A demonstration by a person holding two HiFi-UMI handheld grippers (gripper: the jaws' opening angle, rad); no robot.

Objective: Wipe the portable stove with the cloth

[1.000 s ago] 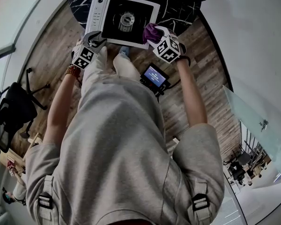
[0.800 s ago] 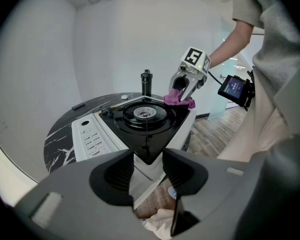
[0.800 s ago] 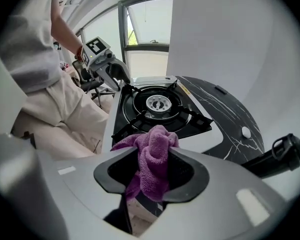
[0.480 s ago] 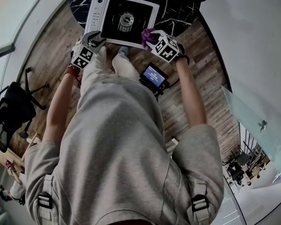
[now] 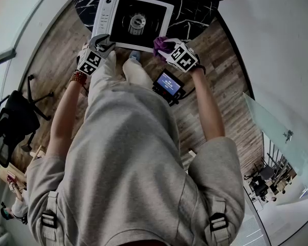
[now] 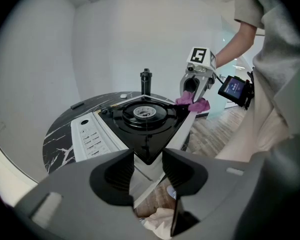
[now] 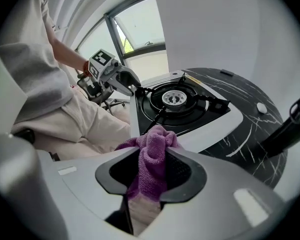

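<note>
The portable stove [image 5: 138, 22], white-rimmed with a black top and round burner, lies on a black marble table [image 5: 195, 9]. My left gripper [image 5: 103, 41] is at its near left corner; in the left gripper view that corner [image 6: 145, 154] is clamped between the jaws of the left gripper [image 6: 147, 171]. The purple cloth [image 5: 160, 44] hangs bunched in my right gripper [image 5: 164, 46] just off the stove's near right corner. In the right gripper view the cloth [image 7: 152, 159] fills the gap of the right gripper [image 7: 152, 171], whose jaws are closing and pressing on it.
A small device with a lit blue screen [image 5: 168, 83] hangs by the person's legs. A black upright cylinder [image 6: 146, 81] stands behind the stove. A black office chair [image 5: 15, 117] stands on the wooden floor at the left.
The right gripper has shifted left and rolled, carrying the cloth toward the stove's near right corner. The left gripper has kept still on the stove.
</note>
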